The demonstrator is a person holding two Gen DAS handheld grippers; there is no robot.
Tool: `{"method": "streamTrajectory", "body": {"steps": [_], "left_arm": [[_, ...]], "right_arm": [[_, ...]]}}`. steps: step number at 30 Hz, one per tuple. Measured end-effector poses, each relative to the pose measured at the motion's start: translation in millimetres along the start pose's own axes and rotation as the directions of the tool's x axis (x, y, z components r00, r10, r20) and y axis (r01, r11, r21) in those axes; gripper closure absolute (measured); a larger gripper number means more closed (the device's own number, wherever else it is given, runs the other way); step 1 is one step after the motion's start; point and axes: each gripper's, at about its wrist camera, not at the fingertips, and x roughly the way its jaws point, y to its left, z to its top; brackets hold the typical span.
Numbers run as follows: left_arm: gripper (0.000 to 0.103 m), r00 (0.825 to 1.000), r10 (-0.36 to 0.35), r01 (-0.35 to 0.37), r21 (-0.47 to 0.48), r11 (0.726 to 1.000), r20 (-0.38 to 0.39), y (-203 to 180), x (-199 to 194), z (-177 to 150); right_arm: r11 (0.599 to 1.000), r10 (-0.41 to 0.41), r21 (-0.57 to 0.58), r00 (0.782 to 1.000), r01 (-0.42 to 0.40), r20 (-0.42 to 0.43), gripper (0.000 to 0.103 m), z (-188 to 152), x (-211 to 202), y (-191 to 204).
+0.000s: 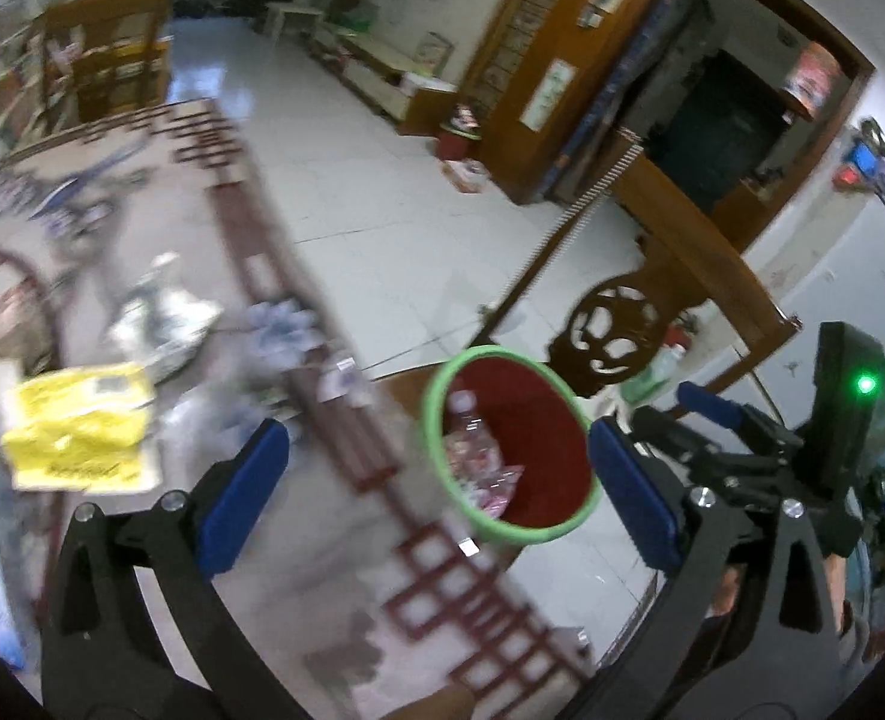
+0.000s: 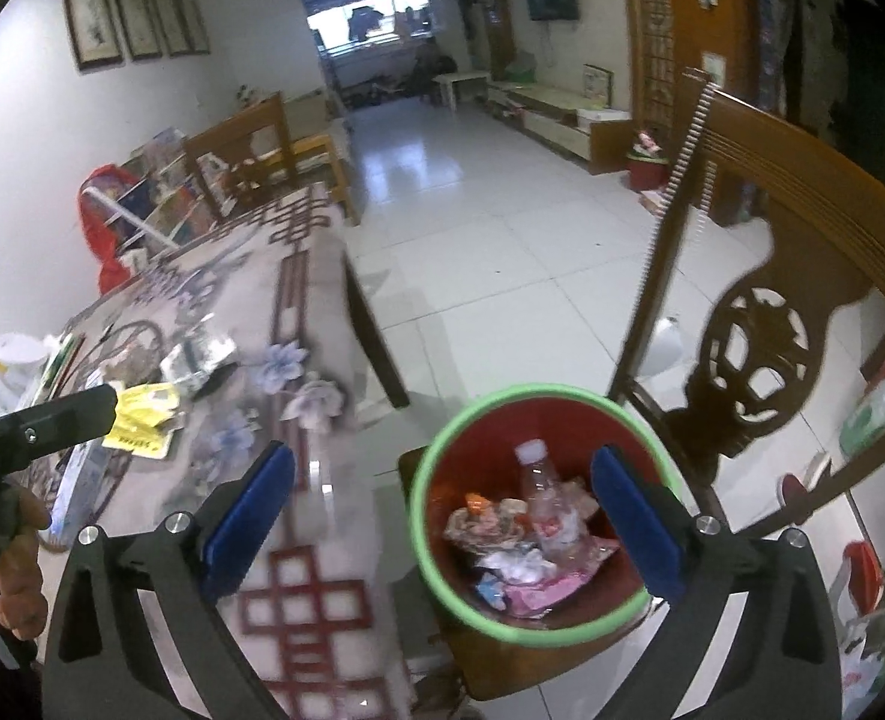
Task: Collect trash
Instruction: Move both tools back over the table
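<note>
Both your grippers hang empty with their blue pads spread wide: the left gripper (image 1: 439, 492) over the table edge, the right gripper (image 2: 442, 519) just above the red bin with the green rim (image 2: 424, 546), which stands on the seat of the carved wooden chair (image 2: 754, 360). The bin already holds a clear plastic bottle (image 2: 541, 498) and crumpled wrappers (image 2: 502, 546), so the step in hand is probably fetching the next piece.

Trash remains on the patterned tablecloth (image 2: 298, 570): a yellow packet (image 1: 79, 420), a crumpled silver wrapper (image 1: 163, 324) beyond it, and scraps of paper (image 1: 280, 324) near the table edge. Take the yellow packet with your left gripper, since it lies nearest that side. It looks flat and limp, so come in low, pinch a raised edge, and lift before swinging toward the bin.

The right wrist view looks straight into the bin and shows its contents clearly. The left wrist view is blurred but shows the table trash closer, and your right gripper (image 1: 646, 426) beside the bin's rim.
</note>
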Motion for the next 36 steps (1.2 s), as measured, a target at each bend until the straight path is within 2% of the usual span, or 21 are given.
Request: {"method": "streamTrajectory", "body": {"steps": [8,17,20,25,28,33,36], "left_arm": [[0.005,0.994,0.109,-0.106,-0.066,0.992,0.032,68,-58,-27],[0.005,0.969,0.243,-0.232,-0.169,0.958,0.047,149,-113,-60],[0.005,0.959,0.284,-0.273,-0.189,0.943,0.029,171,-121,-72],[0.005,0.94,0.34,-0.337,-0.168,0.927,-0.009,195,-122,-88],[0.005,0.936,0.349,-0.35,-0.163,0.923,-0.034,206,-118,-97],[0.005,0.932,0.356,-0.361,-0.128,0.924,-0.063,214,-102,-105],[0.005,0.924,0.375,-0.381,-0.092,0.92,-0.071,217,-92,-107]], "right_arm": [[0.989,0.059,-0.134,0.998,-0.06,-0.011,0.007,1,11,78],[0.947,0.111,-0.299,0.993,-0.118,-0.04,0.007,-3,27,157],[0.91,0.116,-0.393,0.992,-0.129,-0.056,0.007,-12,35,186],[0.829,0.125,-0.538,0.988,-0.153,-0.088,0.007,-28,53,231],[0.781,0.132,-0.599,0.984,-0.176,-0.117,0.007,-35,68,256],[0.732,0.126,-0.652,0.98,-0.199,-0.157,0.007,-42,98,287],[0.7,0.111,-0.689,0.981,-0.189,-0.156,0.007,-45,114,302]]}}
